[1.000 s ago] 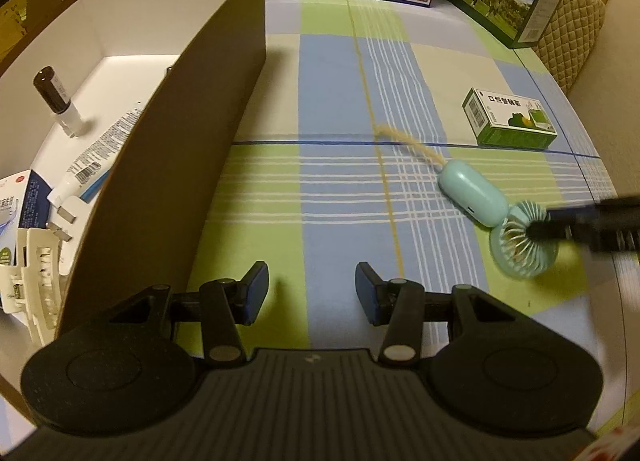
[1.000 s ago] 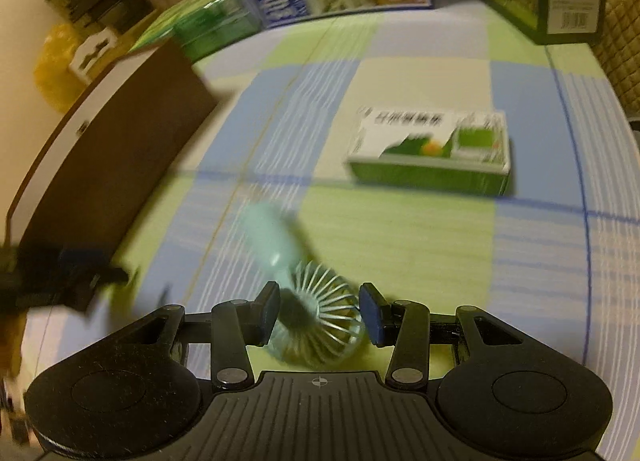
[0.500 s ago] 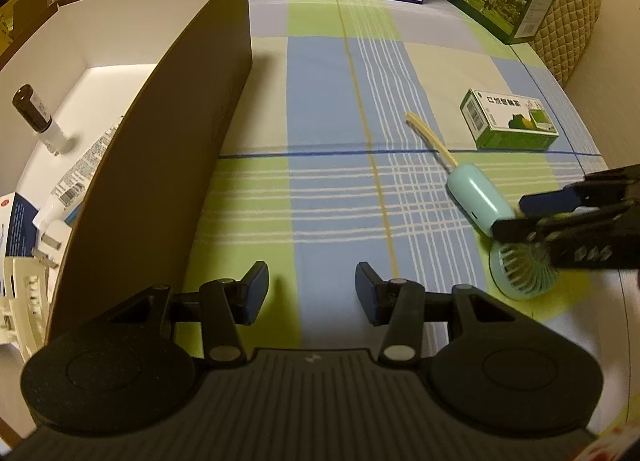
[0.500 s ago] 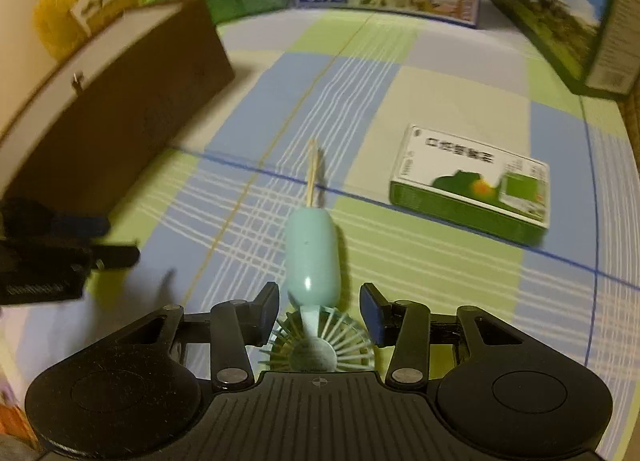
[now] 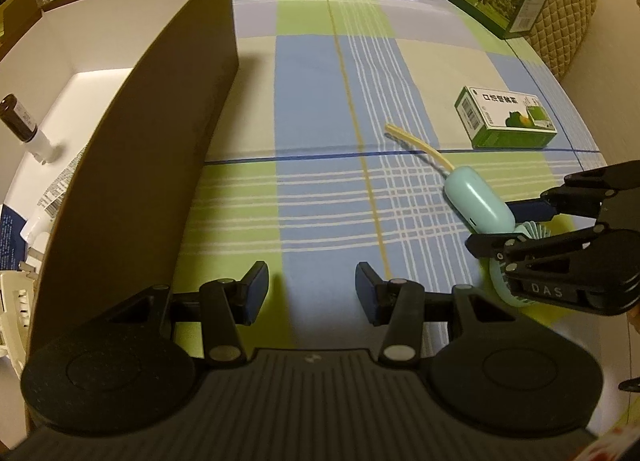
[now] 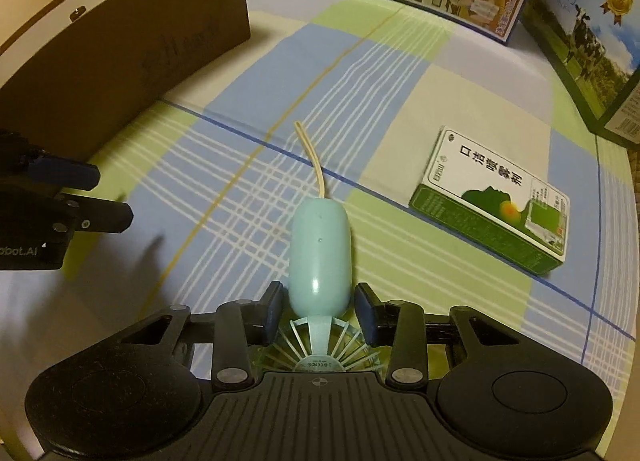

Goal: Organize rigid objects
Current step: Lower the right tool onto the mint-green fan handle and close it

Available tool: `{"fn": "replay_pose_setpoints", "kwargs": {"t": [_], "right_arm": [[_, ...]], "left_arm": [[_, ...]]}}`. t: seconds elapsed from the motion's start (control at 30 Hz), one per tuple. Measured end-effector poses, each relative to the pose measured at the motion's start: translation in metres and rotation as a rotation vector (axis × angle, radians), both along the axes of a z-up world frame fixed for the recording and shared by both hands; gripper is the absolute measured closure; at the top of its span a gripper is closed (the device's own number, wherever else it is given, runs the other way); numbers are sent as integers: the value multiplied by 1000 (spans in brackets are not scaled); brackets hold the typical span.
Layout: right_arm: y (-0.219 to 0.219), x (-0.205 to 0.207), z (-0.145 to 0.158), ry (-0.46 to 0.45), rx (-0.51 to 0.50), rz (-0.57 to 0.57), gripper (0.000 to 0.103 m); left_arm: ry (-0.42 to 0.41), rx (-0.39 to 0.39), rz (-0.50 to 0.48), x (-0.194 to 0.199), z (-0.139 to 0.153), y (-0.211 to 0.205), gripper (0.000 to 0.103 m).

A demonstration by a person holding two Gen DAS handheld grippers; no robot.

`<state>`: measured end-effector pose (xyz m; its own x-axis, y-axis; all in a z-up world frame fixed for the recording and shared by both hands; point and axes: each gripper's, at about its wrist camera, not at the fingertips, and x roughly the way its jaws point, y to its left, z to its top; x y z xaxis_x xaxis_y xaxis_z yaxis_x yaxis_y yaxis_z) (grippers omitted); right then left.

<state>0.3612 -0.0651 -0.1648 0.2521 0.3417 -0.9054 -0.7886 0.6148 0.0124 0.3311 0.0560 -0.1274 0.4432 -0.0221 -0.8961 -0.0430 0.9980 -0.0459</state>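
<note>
Right wrist view: right gripper [image 6: 318, 307], jaws apart, straddles the fan [image 6: 320, 257] without clamping it. Left gripper [image 5: 308, 287], wide open and empty, hovers beside the fan, nearer the box [image 5: 160, 109].

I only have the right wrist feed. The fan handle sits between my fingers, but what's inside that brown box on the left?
Observer: The left wrist view looks into the brown box. A small dark bottle with a white end lies on its white floor.
Operator: Anything else in there?
Observer: A white tube with a barcode lies along the near wall, closer to the camera than the bottle.
Operator: Is the left gripper carrying anything?
Observer: No. The left gripper is open and empty above the plaid cloth, beside the box wall.
Operator: And from that side, my gripper?
Observer: The right gripper straddles the mint fan where handle meets head; no contact is clear.
</note>
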Motion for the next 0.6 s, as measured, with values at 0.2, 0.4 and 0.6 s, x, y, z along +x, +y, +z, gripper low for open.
{"fn": "replay_pose_setpoints", "kwargs": {"t": [0.2,0.4,0.6], "right_arm": [[-34,-2,13,2,89,-102,68],[-80,1,27,-6,164,-255,69],[-125,0,31,-4,152,-357,69]], "left_arm": [[-12,-1,-51,3,1,-13,60],[-45,-8,-179,13,4,-37,60],[-74,-8,-297,28,7,-69,60]]}}
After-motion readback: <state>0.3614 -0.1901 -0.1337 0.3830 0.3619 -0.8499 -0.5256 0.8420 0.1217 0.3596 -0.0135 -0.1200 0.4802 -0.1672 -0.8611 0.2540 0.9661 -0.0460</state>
